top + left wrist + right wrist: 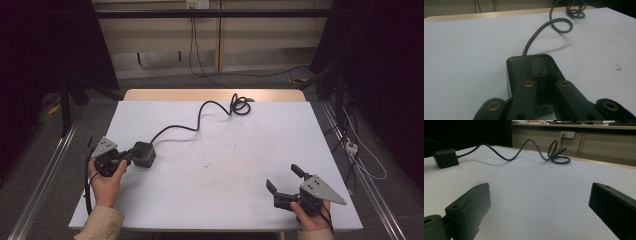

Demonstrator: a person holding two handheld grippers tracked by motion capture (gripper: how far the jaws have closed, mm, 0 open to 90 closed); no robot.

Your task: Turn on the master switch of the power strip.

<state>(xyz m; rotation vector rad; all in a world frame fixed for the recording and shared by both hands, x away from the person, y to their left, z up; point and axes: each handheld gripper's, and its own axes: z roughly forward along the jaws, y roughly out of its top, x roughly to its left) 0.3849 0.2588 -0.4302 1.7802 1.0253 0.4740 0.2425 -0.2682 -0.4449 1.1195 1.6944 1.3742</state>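
Desk (pixel 215 200): pale top with a wooden far edge, faint specks and scuffs near the middle.

Socket cube (pixel 144 153): black, square, at the desk's left side, near the front. The right gripper view shows socket holes on one face of it (pixel 445 158).

Cord (pixel 200 117): black, runs from the cube's far side in a loose curve toward the far edge, ending in a small coil (pixel 240 104) near the far middle of the desk.

Left gripper (pixel 131 155): held in the left hand (pixel 106 182) at the desk's left edge, grey plate on top. Fingers (pixel 541 72) pressed together; in the left gripper view their tips lie over the cube's top, so it is hard to tell whether they clamp it.

Right gripper (pixel 283 179): held in the right hand (pixel 311 220) at the front right, well apart from the cube. Fingers (pixel 472 202) spread wide, holding nothing, bare desk between them.
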